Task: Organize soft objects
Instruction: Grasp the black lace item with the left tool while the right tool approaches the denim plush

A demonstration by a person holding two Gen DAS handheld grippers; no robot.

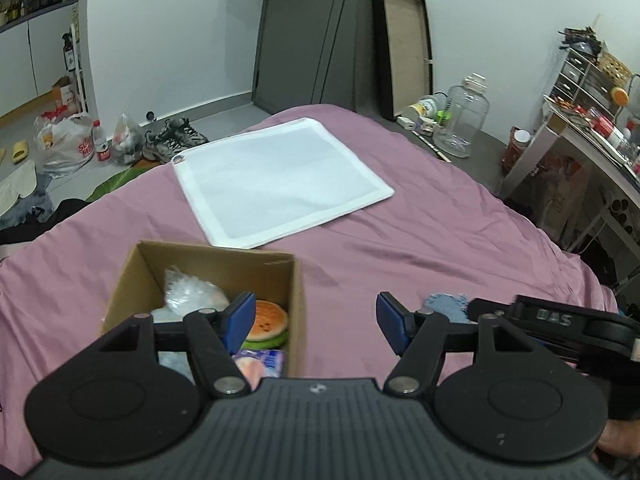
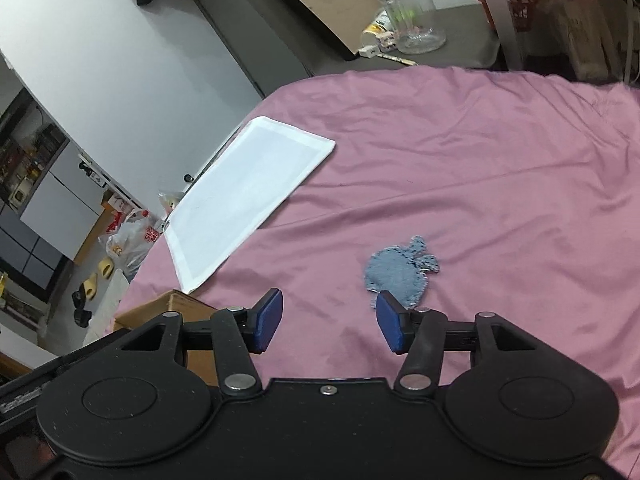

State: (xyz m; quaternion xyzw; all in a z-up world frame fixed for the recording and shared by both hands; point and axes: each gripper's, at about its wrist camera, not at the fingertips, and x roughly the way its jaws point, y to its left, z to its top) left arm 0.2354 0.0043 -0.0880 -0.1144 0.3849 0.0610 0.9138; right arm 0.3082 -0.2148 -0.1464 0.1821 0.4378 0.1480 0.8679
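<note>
Your left tongs (image 1: 316,322) spread wide, empty, hovering over pink bedsheet (image 1: 440,232). Cardboard box (image 1: 294,292) just left of them, under left finger, holding burger toy (image 1: 268,320) and plastic bag (image 1: 188,292). Your right tongs (image 2: 329,322) also wide, empty. Blue cloth (image 2: 396,270) just ahead of right finger. White mesh bag (image 2: 240,200) further ahead, left.

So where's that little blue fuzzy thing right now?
The blue fuzzy piece lies flat on the pink bedsheet, just ahead of the right tongs, which are open. It sits to the right of the cardboard box.
</note>
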